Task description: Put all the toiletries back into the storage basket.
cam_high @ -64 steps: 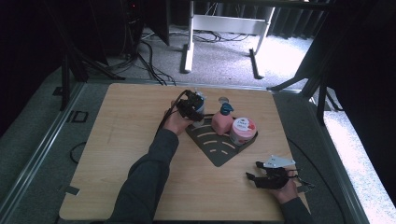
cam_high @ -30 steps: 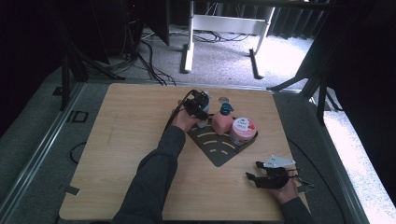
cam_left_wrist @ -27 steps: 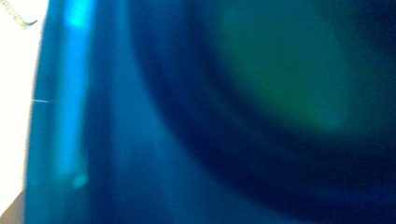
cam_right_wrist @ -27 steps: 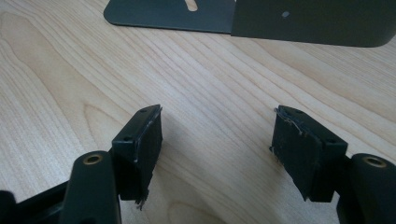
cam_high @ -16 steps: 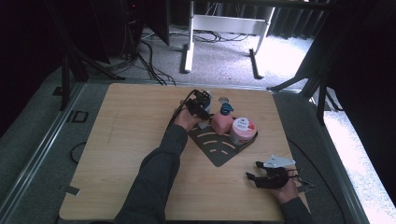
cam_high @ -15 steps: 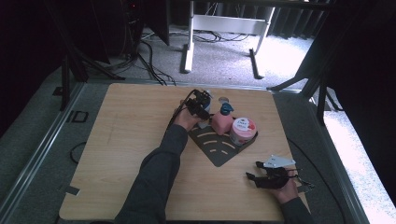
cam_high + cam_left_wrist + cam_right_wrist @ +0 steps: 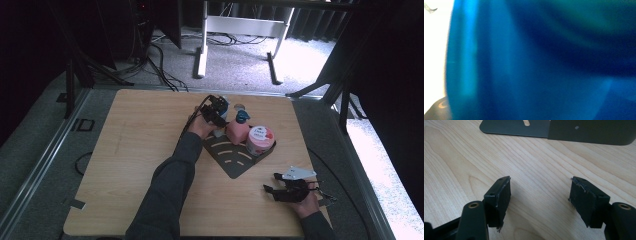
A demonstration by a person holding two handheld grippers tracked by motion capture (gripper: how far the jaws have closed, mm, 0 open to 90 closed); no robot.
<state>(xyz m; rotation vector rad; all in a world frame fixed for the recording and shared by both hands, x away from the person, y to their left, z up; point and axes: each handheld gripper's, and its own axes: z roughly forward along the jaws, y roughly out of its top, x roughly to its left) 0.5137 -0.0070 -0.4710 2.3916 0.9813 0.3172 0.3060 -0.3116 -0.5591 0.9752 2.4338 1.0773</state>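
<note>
Two things standing in the dark slotted metal rack (image 7: 235,161): pink blue-capped bottle (image 7: 236,131), round pink tub (image 7: 260,140). Just beside, left gripper (image 7: 216,111) at a translucent blue plastic bottle (image 7: 536,62), blurred; jaw state cannot be told. Near the edge of the pale wood-grain table (image 7: 135,150), right gripper (image 7: 540,192), jaws spread, holding nothing.

Daylight glares on the floor (image 7: 300,60) beyond the evenly lit table (image 7: 130,150), the room's edges stay dark, and the left gripper view is a blue blur.
</note>
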